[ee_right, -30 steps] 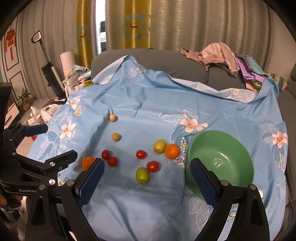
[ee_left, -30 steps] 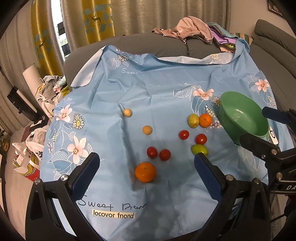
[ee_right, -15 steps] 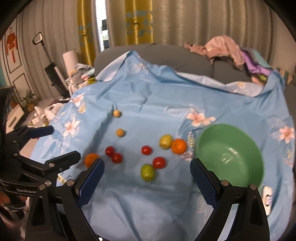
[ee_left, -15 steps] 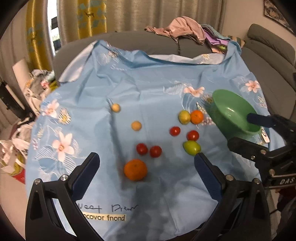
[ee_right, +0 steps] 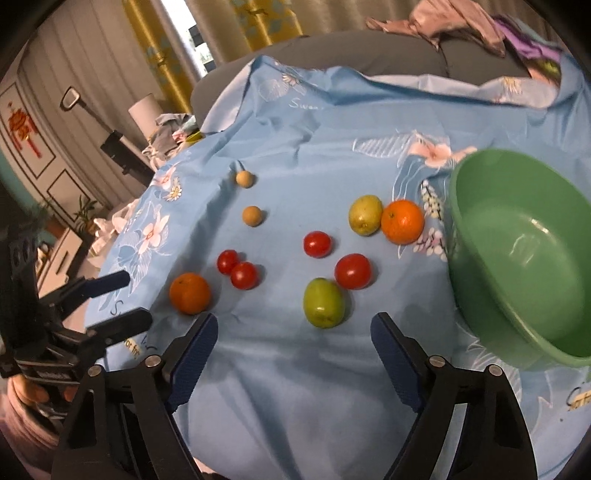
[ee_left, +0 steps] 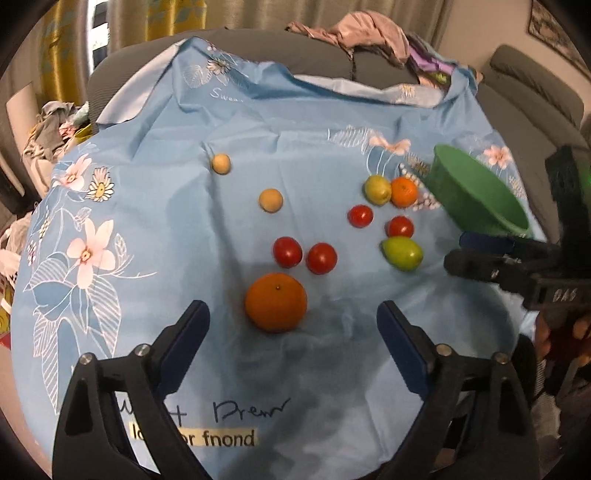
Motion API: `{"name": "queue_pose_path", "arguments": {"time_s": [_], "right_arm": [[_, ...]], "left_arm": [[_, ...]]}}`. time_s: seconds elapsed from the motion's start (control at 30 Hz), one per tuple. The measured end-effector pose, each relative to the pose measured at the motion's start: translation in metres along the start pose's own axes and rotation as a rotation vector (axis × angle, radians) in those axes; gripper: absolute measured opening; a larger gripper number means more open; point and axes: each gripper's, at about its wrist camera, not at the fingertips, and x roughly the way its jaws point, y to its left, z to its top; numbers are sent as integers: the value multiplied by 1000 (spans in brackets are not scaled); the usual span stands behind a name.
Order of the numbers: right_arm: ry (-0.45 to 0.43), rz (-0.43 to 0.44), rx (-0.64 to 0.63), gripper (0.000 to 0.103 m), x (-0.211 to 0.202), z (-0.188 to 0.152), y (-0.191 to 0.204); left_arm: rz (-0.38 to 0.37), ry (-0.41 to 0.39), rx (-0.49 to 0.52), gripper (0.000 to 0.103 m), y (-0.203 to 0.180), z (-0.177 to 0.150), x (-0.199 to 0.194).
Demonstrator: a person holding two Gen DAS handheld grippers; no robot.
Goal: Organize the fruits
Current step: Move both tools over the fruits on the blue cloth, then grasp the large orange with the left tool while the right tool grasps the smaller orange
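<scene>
Several fruits lie on a blue flowered cloth (ee_left: 166, 229). My left gripper (ee_left: 291, 314) hangs low over it, jaws wide and closing. A large orange (ee_left: 276, 302) sits centred just ahead of its tips, untouched. Beyond it lie two red tomatoes (ee_left: 287, 252). My right gripper (ee_right: 293, 321) is also wide and closing, with a green fruit (ee_right: 324, 302) just ahead of its gap and clear of the pads. A red tomato (ee_right: 352, 271) lies behind that fruit. A green bowl (ee_right: 456, 221) stands to the right.
A yellow-green fruit (ee_right: 365, 215) and a small orange (ee_right: 402, 221) touch beside the bowl. Two small tan fruits (ee_left: 221, 163) lie further back. Clothes (ee_left: 347, 31) are heaped on the grey sofa behind. The left gripper (ee_right: 127, 299) shows at the left edge of the right wrist view.
Both grippers have sunk toward the cloth, so the fruits look larger and nearer. Both pairs of jaws have narrowed a little. No fruit has moved.
</scene>
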Motion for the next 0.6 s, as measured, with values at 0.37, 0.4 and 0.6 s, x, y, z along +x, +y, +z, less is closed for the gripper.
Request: {"name": "queue_pose_path", "arguments": {"time_s": [0.37,0.4,0.6], "right_arm": [[6,5,44,84,13,5,-19],[6,4,47,84,14,6,-20],[17,-6,54,79,23,8,-25]], "left_arm": [[53,68,93,60,2,5,39],[58,77,102,58,3,4,42],[99,80,144,47,3,3,52]]}}
